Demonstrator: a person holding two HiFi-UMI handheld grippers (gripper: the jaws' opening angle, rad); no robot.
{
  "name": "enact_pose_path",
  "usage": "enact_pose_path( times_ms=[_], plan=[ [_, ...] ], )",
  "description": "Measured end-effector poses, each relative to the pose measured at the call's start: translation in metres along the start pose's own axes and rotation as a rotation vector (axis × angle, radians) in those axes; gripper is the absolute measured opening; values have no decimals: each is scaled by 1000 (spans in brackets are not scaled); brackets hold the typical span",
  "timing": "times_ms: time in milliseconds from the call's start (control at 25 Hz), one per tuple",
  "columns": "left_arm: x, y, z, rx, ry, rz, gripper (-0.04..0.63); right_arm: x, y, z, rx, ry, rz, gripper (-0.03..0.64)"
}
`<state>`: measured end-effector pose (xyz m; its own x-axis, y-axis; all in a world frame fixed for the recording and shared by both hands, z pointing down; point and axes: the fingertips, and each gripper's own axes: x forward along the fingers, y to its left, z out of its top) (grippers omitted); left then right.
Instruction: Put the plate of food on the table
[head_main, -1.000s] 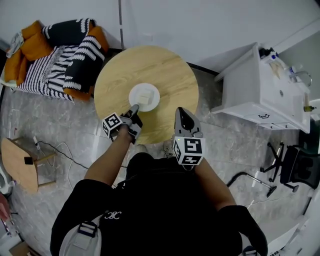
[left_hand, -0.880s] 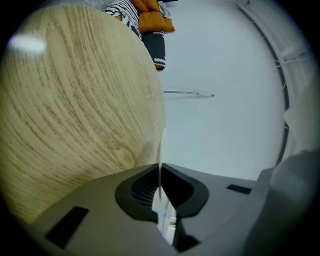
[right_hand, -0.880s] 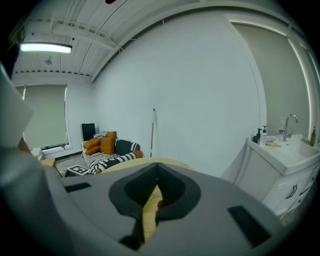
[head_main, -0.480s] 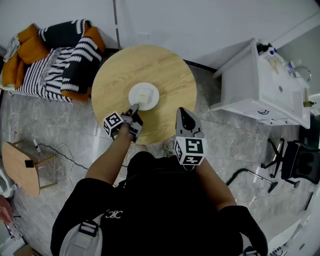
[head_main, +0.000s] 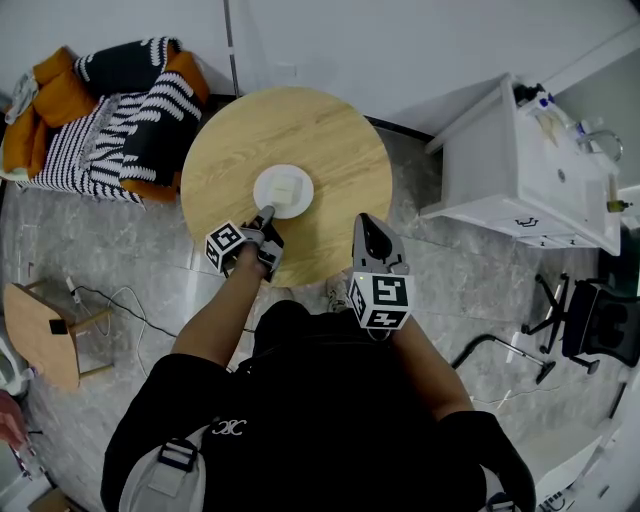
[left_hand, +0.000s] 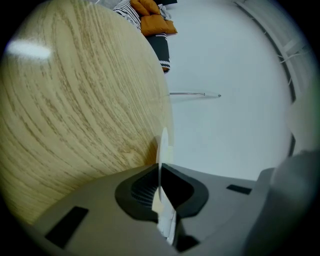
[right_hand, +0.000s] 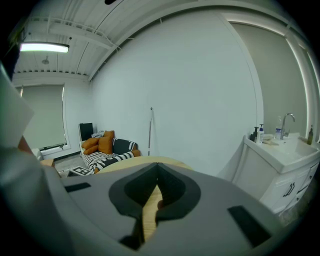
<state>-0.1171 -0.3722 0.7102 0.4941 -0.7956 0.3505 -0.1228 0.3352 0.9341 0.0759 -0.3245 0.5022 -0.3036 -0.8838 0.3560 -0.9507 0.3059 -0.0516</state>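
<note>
While your left gripper (head_main: 266, 215) pinches its rim, the round white plate (head_main: 268, 186) holds a pale square of food (head_main: 291, 188). Your right gripper (head_main: 362, 222) is closed and empty.

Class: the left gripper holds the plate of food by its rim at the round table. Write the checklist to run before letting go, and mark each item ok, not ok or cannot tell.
1. Plate lies over the table, well inside its edge: ok.
2. Plate's underside is fully down on the wood: cannot tell.
3. Left gripper is shut on the plate's near rim: ok.
4. Food sits near the plate's middle, not at the rim: ok.
5. Right gripper is shut, empty and apart from the plate: ok.
</note>
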Motion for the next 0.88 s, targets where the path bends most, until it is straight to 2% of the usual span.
enact_pose_path(
  times_ms=[480,640,880],
  plan=[
    [-3,17,0,-15,-13,67,21,-2,-7,-5,8,10,-5,5],
    [0,20,0,10,-7,149,23,0,-8,-4,9,8,-8,5],
    [1,21,-1,116,-11,305,30,-1,-10,-1,4,-4,-12,5]
  ],
)
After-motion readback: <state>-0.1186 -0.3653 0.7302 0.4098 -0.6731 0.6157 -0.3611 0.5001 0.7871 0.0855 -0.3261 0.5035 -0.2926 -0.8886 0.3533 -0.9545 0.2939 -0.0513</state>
